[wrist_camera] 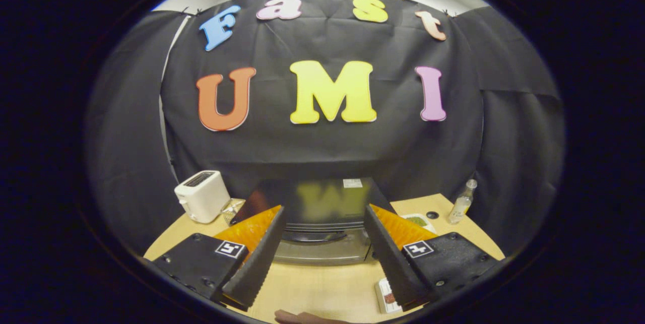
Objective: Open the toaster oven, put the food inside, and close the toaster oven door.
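The toaster oven (322, 223) sits on the bench (312, 288) straight ahead of the hand-held gripper (322, 238), whose fingers are spread wide and hold nothing, framing the oven's closed door; its long axis runs crosswise to the fingers, so I judge the handle bar (313, 236) just under the top edge is the thing to reach for first. A white toaster (202, 195) stands left of the oven, a small dish of something green (418, 220) and a clear bottle (462, 202) to its right. The food is hard to identify: the dish is partly hidden behind the right finger, and a packet (387, 295) in front of the oven is cut off.
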`<action>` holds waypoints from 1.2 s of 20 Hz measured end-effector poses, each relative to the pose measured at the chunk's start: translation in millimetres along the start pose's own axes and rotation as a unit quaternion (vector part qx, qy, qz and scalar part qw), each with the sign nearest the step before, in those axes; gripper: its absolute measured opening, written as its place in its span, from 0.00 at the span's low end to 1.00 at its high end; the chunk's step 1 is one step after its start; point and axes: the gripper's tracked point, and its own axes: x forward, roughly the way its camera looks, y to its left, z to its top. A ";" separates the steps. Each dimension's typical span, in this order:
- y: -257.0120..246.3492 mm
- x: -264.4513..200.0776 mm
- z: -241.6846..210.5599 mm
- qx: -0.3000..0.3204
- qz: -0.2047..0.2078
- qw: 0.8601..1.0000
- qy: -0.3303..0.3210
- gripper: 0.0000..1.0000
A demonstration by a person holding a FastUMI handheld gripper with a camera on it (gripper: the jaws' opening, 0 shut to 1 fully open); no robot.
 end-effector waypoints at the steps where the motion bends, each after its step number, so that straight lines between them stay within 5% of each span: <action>1: -2.1 11.4 -7.4 -0.002 -0.005 1.000 0.007 0.99; 8: 5.0 66.5 -58.3 -0.024 0.001 0.998 0.062 0.99; 14: 16.9 80.2 -59.4 -0.032 0.019 0.997 0.062 0.98; 17: 16.7 80.5 -61.4 0.004 0.024 0.997 0.078 0.98; 24: 16.5 46.2 -75.7 -0.022 0.019 0.995 0.100 0.98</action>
